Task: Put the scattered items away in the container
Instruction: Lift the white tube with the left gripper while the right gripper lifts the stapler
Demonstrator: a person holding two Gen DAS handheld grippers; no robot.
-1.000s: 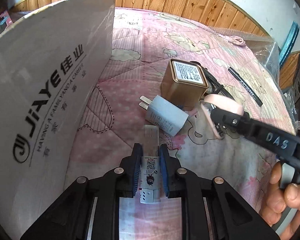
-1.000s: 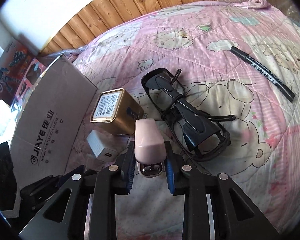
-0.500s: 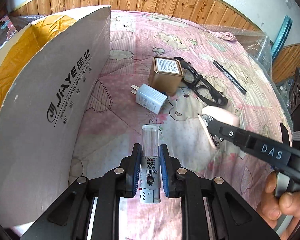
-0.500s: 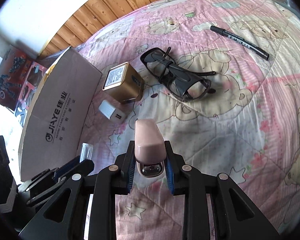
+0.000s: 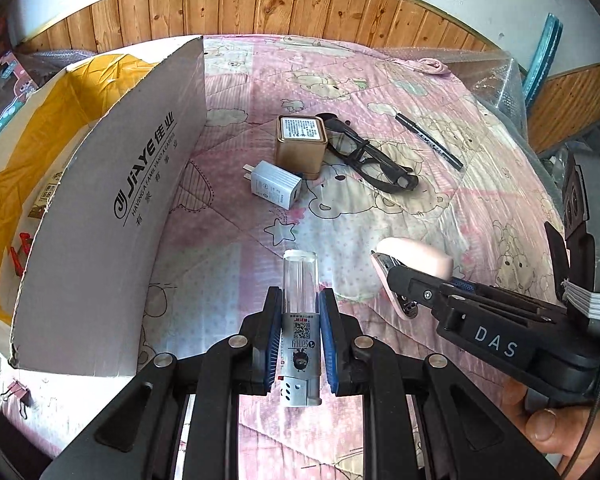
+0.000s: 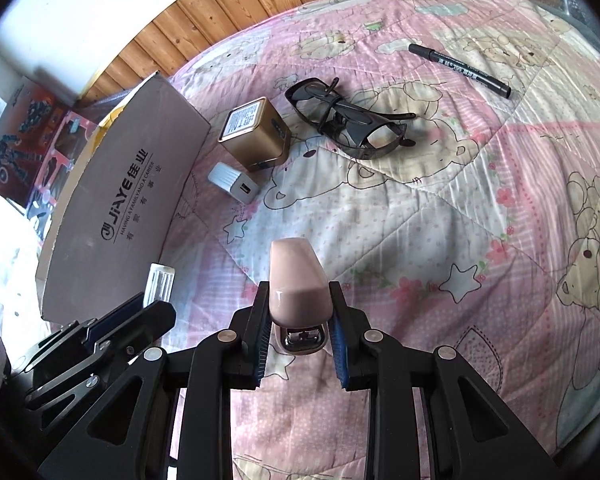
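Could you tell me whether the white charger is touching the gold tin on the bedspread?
Apart. The left wrist view shows a strip of bedspread between the white charger and the gold tin; the right wrist view shows the same gap.

The bed quilt (image 6: 480,208) is pink and white, printed with cartoon bears and stars. The stapler (image 6: 296,280) is pale pink, the tin (image 5: 300,146) gold, the charger (image 5: 274,188) white, the glasses (image 6: 348,120) and marker (image 6: 460,70) black. The cardboard box (image 5: 112,208) is grey with black lettering, yellow inside. The lighter (image 5: 300,312) is clear above a silver printed label.
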